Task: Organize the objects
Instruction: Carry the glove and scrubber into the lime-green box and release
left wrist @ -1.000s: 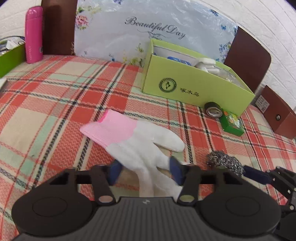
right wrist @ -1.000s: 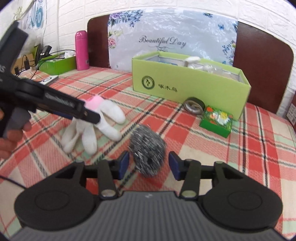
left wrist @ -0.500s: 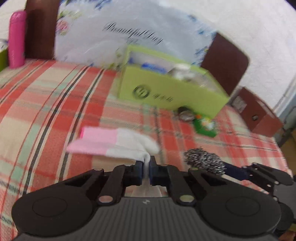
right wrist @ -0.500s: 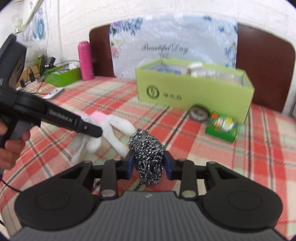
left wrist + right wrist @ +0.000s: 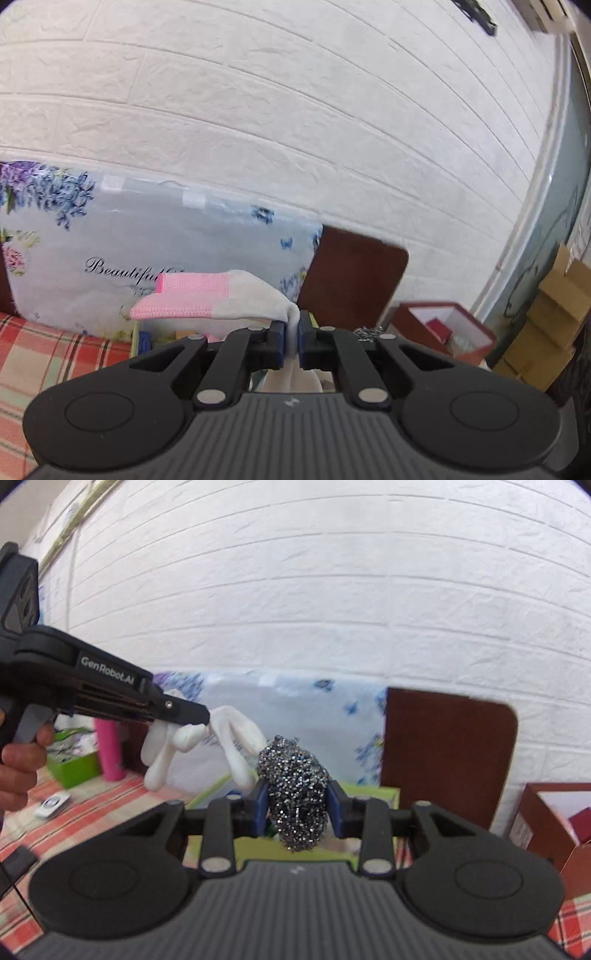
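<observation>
The green box is mostly hidden behind the grippers. The left gripper pinches a limp white, pink-cuffed glove; the right gripper squeezes a glittery steel scourer.

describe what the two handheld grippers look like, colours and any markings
Both are matte black plastic. The right gripper has blue finger pads, a ribbed grey top and two round discs. The left gripper is pistol-shaped, with white "GenRobot.AI" lettering along its side.

Pink-cuffed white glove and steel scourer, aloft
</observation>
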`<control>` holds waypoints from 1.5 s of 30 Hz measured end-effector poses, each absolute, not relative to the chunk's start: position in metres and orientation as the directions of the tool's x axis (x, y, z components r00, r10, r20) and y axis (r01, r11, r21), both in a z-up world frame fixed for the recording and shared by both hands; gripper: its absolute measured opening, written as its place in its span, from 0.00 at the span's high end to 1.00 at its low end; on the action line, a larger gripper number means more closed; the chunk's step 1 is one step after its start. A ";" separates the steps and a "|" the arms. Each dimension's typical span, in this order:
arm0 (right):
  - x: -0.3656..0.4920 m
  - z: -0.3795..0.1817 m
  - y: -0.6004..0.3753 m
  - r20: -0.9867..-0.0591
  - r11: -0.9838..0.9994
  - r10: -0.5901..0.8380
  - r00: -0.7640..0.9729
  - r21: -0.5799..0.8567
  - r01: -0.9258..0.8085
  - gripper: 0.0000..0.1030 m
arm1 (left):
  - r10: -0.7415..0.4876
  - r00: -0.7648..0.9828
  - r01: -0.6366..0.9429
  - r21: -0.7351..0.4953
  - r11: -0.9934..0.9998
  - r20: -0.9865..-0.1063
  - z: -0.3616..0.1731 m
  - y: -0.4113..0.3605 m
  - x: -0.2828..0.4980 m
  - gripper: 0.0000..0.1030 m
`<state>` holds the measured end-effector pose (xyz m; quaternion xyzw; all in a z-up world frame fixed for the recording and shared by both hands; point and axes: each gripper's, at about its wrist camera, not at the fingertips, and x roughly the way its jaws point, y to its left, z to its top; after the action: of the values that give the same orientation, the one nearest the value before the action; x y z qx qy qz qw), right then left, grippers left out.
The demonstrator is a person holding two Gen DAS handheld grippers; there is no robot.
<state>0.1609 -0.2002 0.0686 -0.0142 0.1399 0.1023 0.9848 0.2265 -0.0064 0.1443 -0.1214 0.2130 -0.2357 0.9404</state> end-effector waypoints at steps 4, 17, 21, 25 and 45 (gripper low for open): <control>0.197 0.067 -0.202 -0.262 0.990 0.142 0.955 0.017 -0.143 0.68 | -0.466 0.811 0.356 -0.334 0.873 -0.354 0.139 -0.007 0.271 0.95; 0.299 -0.009 -0.147 -0.389 0.971 0.151 0.909 -0.112 -0.210 0.32 | -0.331 0.768 0.201 -0.285 0.937 -0.548 0.051 0.006 0.361 0.36; 0.288 -0.023 -0.140 -0.372 0.956 0.118 0.921 -0.207 -0.206 0.14 | -0.289 0.792 0.183 -0.243 0.953 -0.538 0.039 0.019 0.348 0.32; 0.271 -0.011 -0.151 -0.345 0.969 0.116 0.932 -0.165 -0.182 0.05 | -0.278 0.802 0.174 -0.239 0.955 -0.528 0.054 0.022 0.329 0.32; 0.104 0.048 -0.193 -0.325 0.984 0.121 0.938 -0.084 -0.156 0.00 | -0.233 0.833 0.203 -0.113 0.973 -0.502 0.086 -0.010 0.138 0.20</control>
<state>0.1045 -0.1930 0.0483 -0.0540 0.1613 0.0703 0.9829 0.1376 -0.0097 0.0864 -0.0275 0.2657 -0.1140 0.9569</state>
